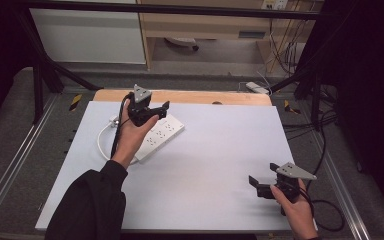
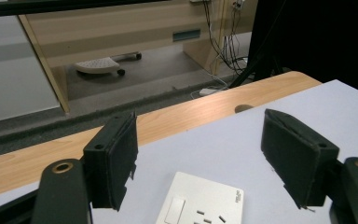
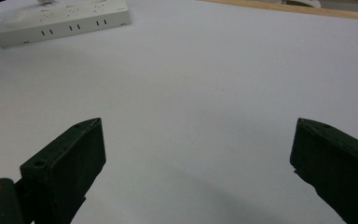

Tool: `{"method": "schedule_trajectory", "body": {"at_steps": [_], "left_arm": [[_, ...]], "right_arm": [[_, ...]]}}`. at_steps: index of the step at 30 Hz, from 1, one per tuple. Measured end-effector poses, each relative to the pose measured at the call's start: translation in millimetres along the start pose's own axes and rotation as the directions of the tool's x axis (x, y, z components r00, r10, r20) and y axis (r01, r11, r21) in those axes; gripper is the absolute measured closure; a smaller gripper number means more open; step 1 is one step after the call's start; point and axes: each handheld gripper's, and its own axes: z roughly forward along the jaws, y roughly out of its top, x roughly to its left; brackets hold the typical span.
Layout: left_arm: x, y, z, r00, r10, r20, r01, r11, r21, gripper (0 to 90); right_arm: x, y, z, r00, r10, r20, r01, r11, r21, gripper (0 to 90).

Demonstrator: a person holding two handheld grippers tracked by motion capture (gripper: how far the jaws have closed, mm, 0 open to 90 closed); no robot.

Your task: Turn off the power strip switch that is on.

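Observation:
A white power strip (image 1: 162,134) lies flat at the back left of the white table top (image 1: 220,150), its white cable (image 1: 101,140) curling off to the left. My left gripper (image 1: 152,112) hovers just over the strip's far end, held by a hand in a black sleeve. In the left gripper view its jaws (image 2: 205,154) stand open, with the strip's end (image 2: 200,205) below and between them, untouched. My right gripper (image 1: 260,182) rests low near the front right corner, open over bare table (image 3: 196,163). The strip (image 3: 60,21) lies far off at its upper left.
A wooden strip (image 1: 205,96) with a round hole (image 2: 244,108) runs along the table's far edge. Black frame posts (image 1: 37,85) stand at both back corners. Behind the table are a pale cabinet, a small white box (image 1: 256,87) and loose cables on the floor.

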Motion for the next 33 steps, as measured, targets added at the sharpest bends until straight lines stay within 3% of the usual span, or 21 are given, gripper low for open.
{"method": "schedule_trajectory", "body": {"at_steps": [17, 33], "left_arm": [[-2.3, -6.4, 15.5, 1.0000, 0.002, 0.008, -0.002, 0.9988, 0.048, 44.1], [1.4, -13.7, 24.2, 0.9997, -0.005, 0.023, 0.003, 0.9962, 0.087, 69.6]], "right_arm": [[0.6, -0.2, 1.5, 0.9999, -0.006, -0.010, 0.007, 1.000, 0.010, 3.8], [0.3, -0.3, 2.4, 0.9999, -0.008, -0.011, 0.008, 1.000, 0.012, 3.8]]}}
